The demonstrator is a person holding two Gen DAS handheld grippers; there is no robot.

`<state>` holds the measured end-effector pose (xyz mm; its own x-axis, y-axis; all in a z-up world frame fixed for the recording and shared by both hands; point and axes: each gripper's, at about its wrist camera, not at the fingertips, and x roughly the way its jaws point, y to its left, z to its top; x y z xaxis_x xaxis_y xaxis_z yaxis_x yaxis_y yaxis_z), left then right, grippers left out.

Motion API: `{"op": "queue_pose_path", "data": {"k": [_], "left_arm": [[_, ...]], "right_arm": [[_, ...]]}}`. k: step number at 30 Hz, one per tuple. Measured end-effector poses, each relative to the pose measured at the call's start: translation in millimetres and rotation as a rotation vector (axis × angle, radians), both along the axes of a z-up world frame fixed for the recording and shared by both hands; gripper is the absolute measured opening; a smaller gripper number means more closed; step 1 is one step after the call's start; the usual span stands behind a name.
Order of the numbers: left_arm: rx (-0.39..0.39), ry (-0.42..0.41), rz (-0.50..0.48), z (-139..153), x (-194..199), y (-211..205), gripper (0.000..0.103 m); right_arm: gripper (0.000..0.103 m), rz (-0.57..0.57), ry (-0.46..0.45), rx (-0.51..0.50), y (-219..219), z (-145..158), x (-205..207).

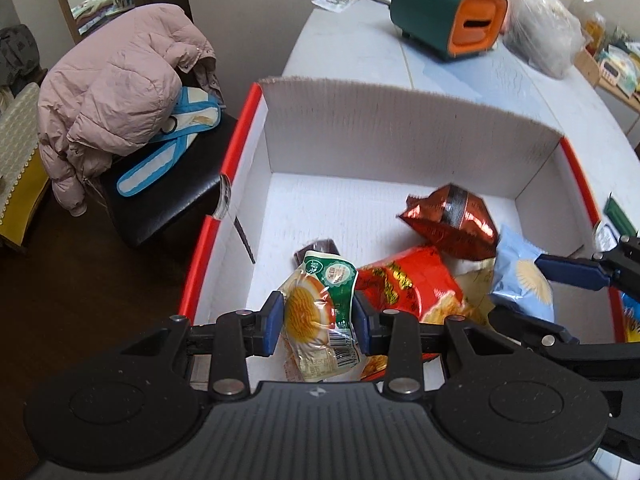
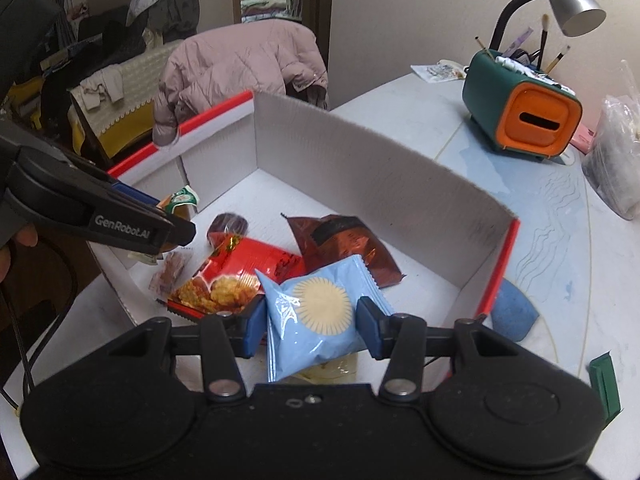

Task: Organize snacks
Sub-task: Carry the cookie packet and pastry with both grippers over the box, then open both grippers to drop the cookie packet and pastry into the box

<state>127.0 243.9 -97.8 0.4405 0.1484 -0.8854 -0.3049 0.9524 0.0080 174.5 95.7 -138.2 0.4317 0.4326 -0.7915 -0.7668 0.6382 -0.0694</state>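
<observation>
My left gripper [image 1: 319,322] is shut on a clear-and-green snack pack with an orange disc [image 1: 320,312], held over the near left of the white cardboard box [image 1: 360,128]. My right gripper [image 2: 312,326] is shut on a light blue snack pack with a yellow sun [image 2: 316,312], held over the box's near right. The blue pack also shows in the left wrist view [image 1: 520,276]. On the box floor lie a red snack bag [image 2: 240,272], a brown foil bag [image 2: 344,244] and a dark small pack [image 2: 228,224]. The left gripper shows in the right wrist view [image 2: 176,236].
The box with red edges [image 2: 500,264] sits on a pale table [image 2: 560,240]. A green-and-orange holder [image 2: 524,116], a desk lamp [image 2: 568,4] and a plastic bag [image 2: 616,156] stand behind it. A chair with a pink jacket [image 1: 116,92] stands to the left.
</observation>
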Motion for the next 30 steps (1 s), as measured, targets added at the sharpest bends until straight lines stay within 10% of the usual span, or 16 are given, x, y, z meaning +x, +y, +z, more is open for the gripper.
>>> {"op": "queue_pose_path", "data": {"k": [30], "left_arm": [[-0.018,-0.084,-0.05,32,-29,-19,0.044]], "right_arm": [[0.065,-0.052,0.016,0.128,-30,36,-20]]}}
